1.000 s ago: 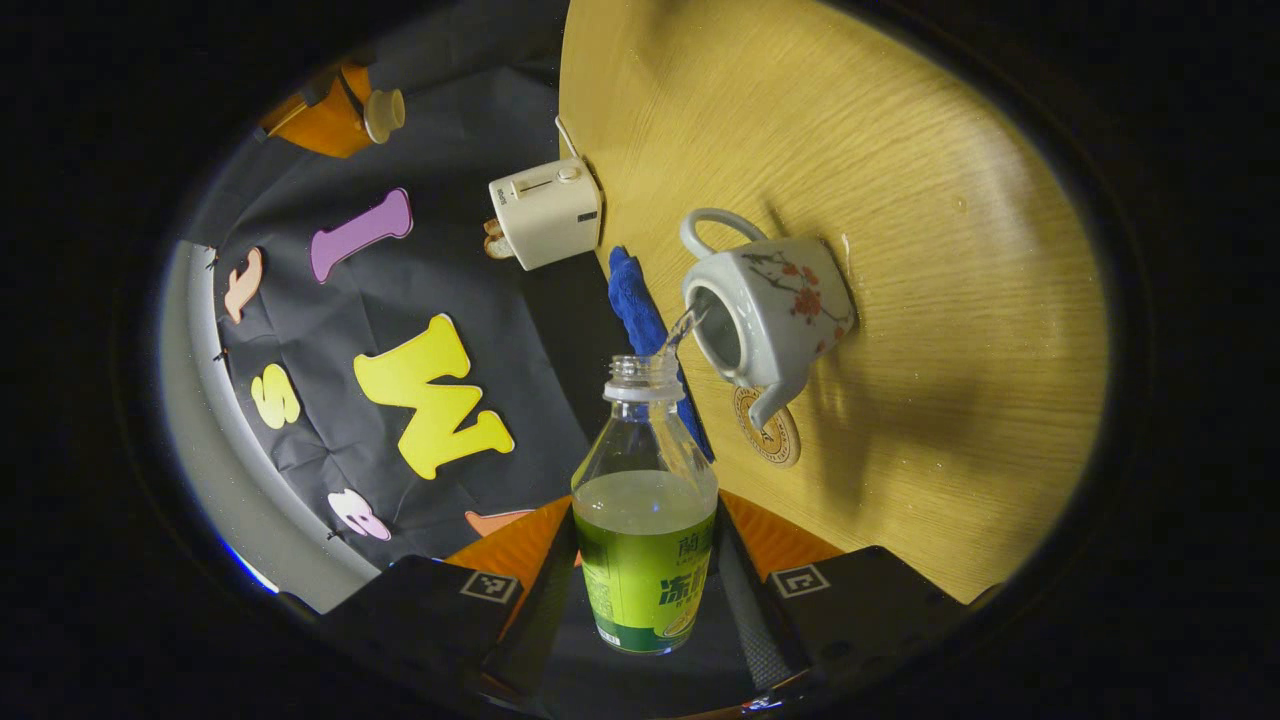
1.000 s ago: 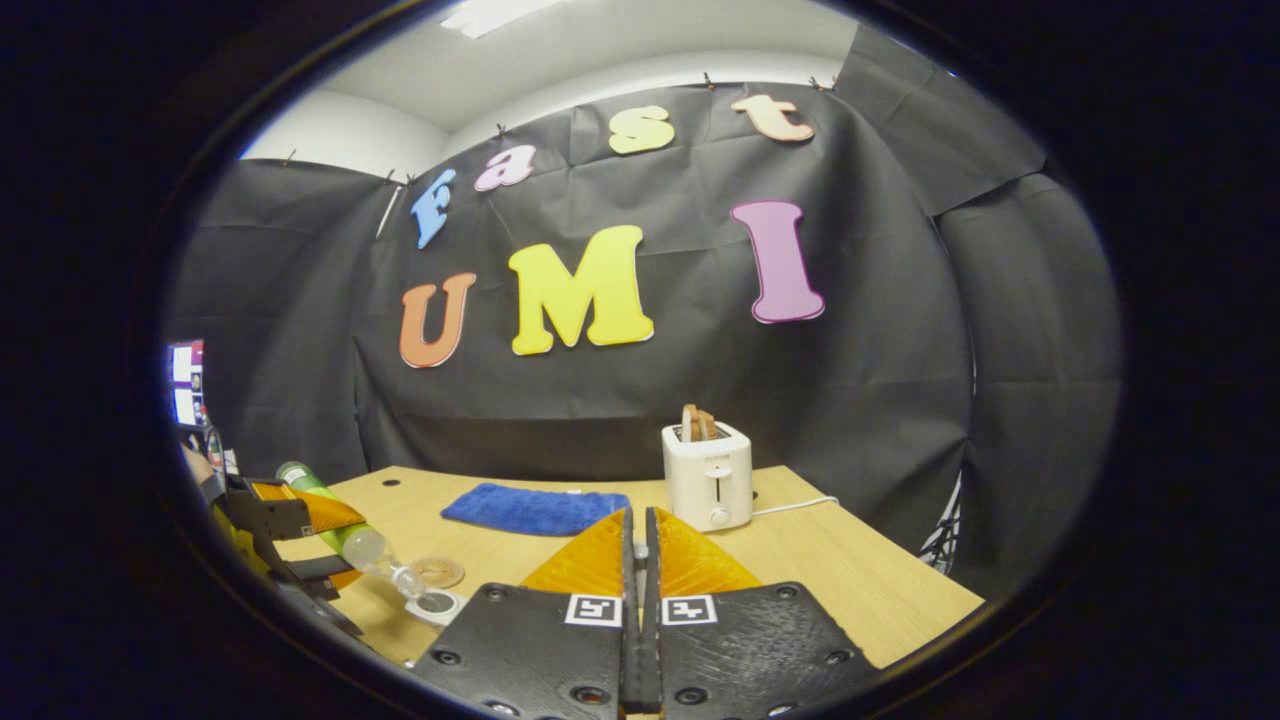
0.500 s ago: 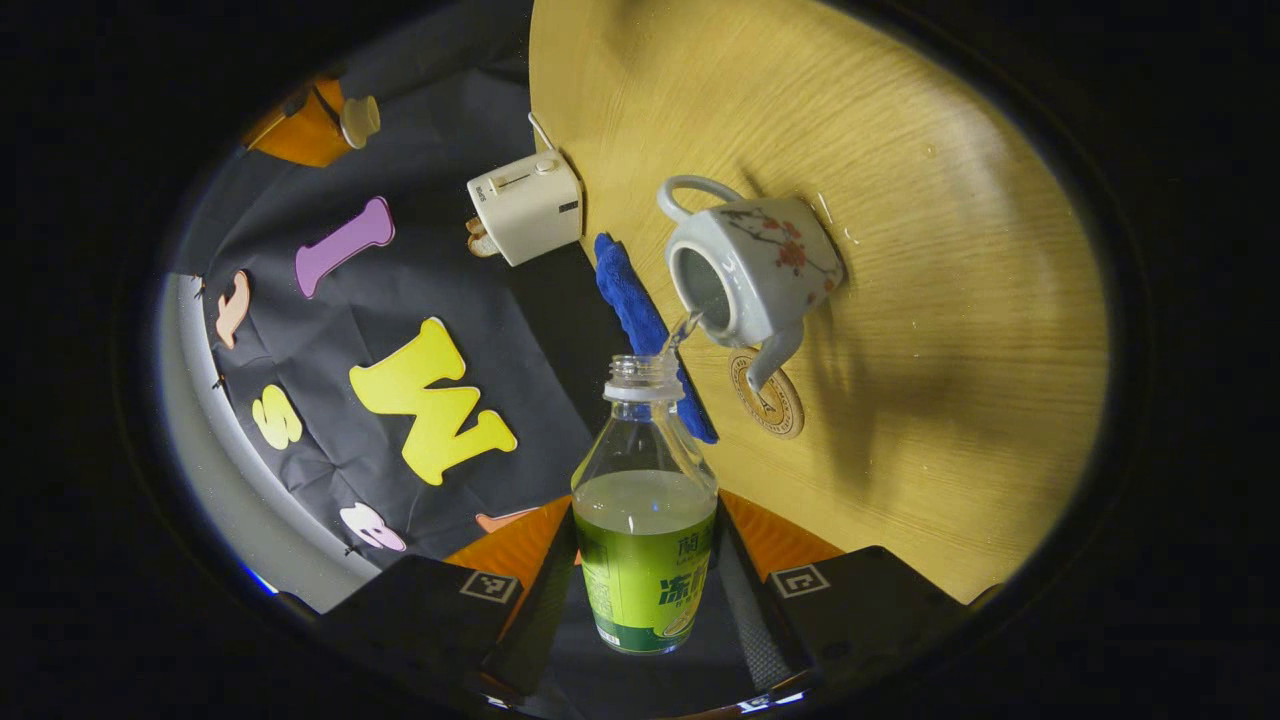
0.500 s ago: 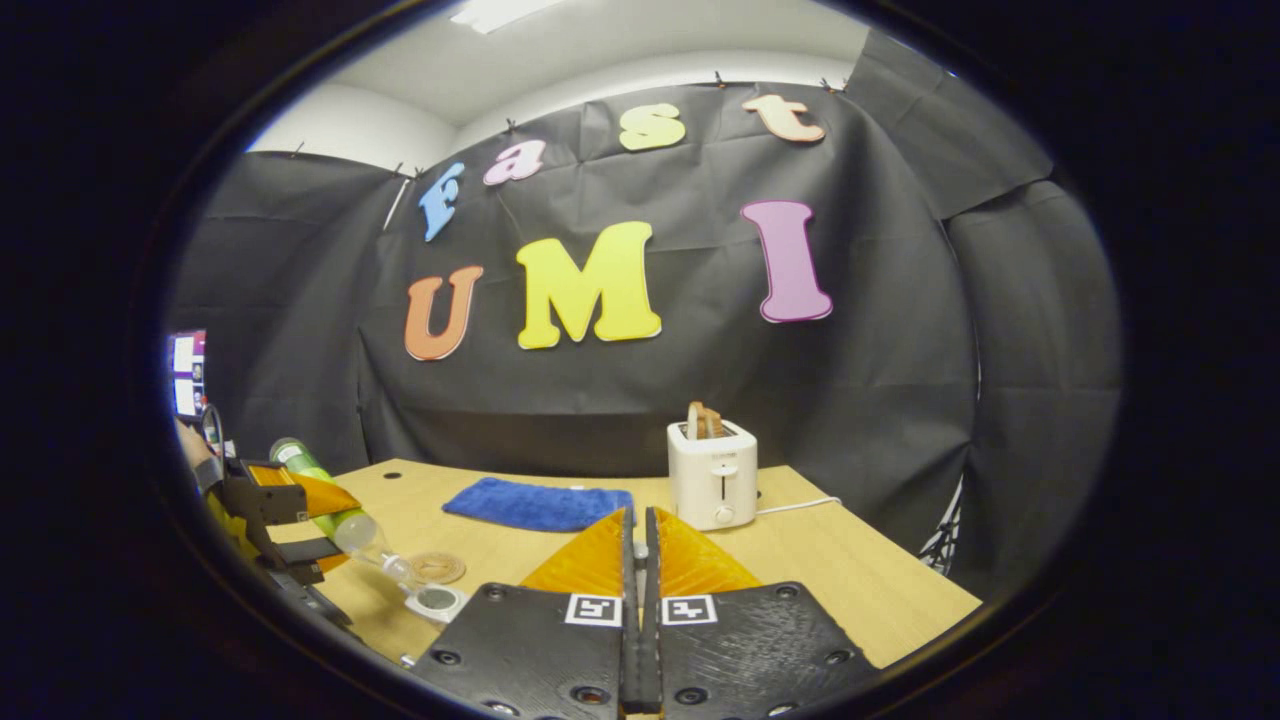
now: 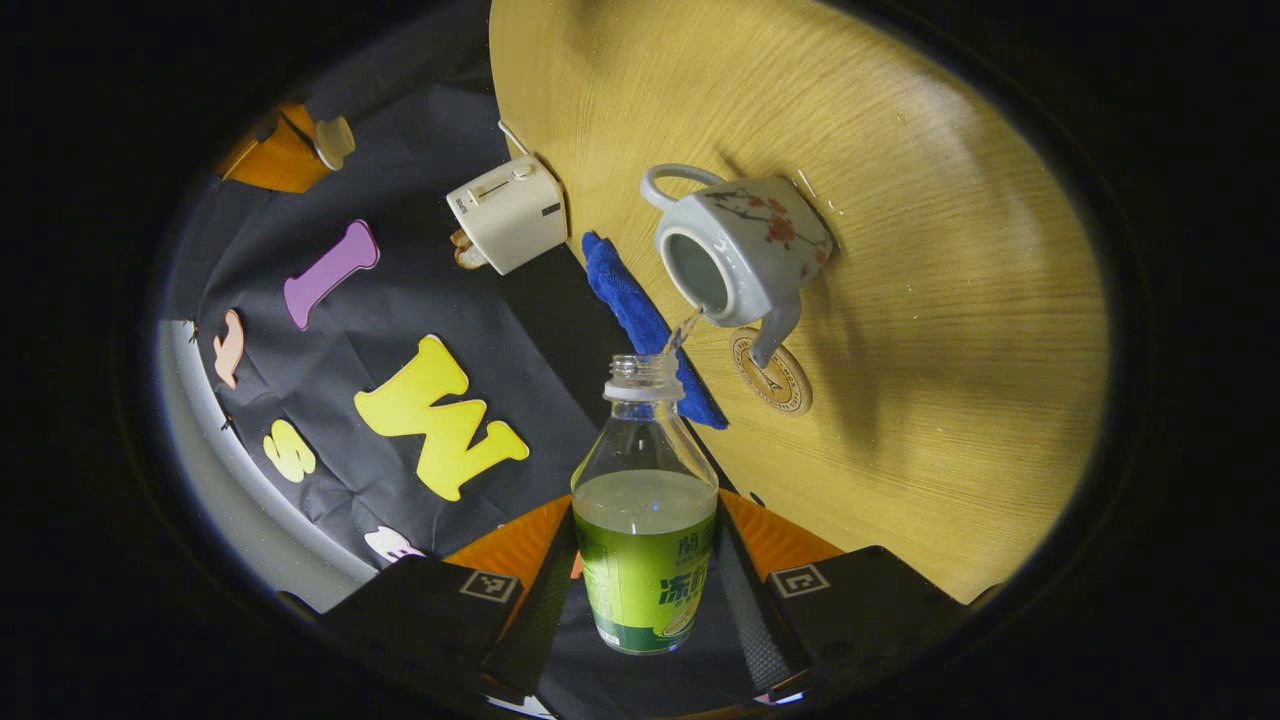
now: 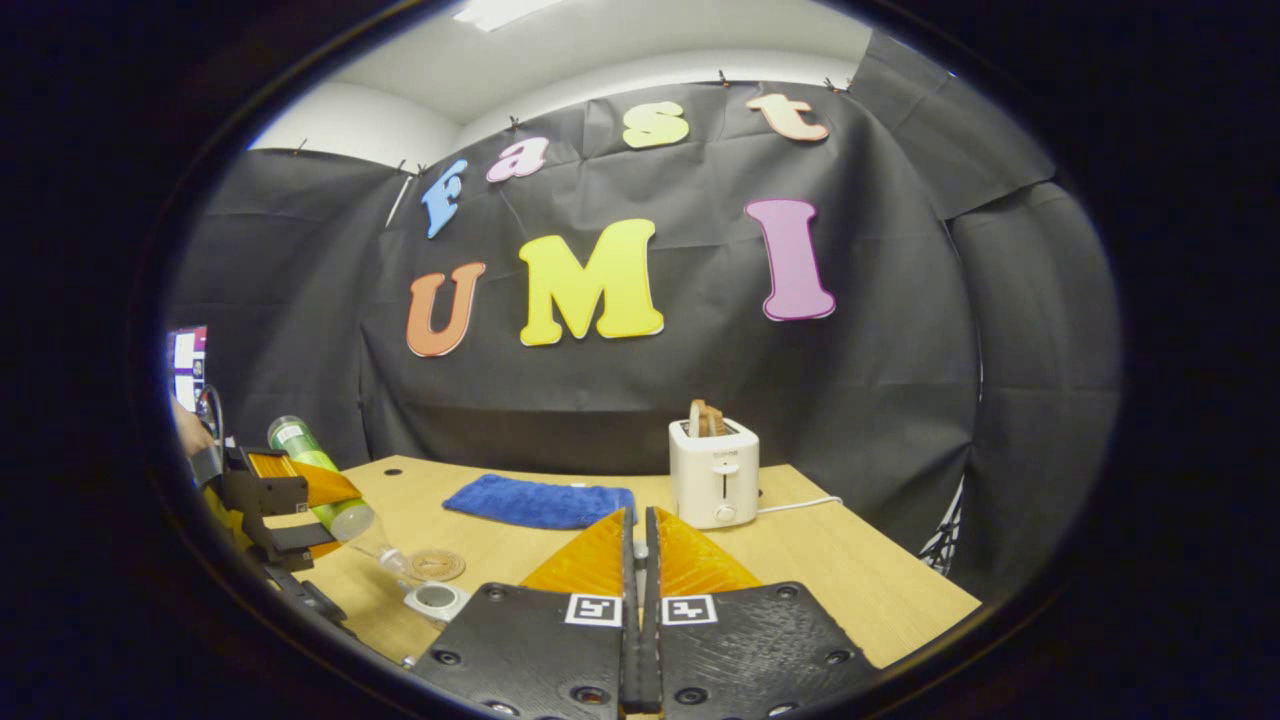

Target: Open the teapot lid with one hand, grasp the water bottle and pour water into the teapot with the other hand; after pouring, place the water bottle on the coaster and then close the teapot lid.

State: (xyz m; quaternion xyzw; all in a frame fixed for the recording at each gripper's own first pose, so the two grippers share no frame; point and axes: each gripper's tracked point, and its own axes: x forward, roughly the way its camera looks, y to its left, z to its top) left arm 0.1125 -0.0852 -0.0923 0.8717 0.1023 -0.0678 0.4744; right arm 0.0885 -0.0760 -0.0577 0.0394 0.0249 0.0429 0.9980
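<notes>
Left tool [image 5: 645,590] tilted, clamping something; right tool [image 6: 640,560] level, fingers together.

No legible text: the water bottle [image 5: 644,560] label is too blurred.

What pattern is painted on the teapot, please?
A dark branch with red blossoms on the pale grey teapot. It shows best in the left gripper view.

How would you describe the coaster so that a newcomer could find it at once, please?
On the wooden table, look between the blue cloth and the white teapot. The coaster lies flat just under the teapot's spout: a small round tan disc with a printed ring, the only flat round thing there.
</notes>
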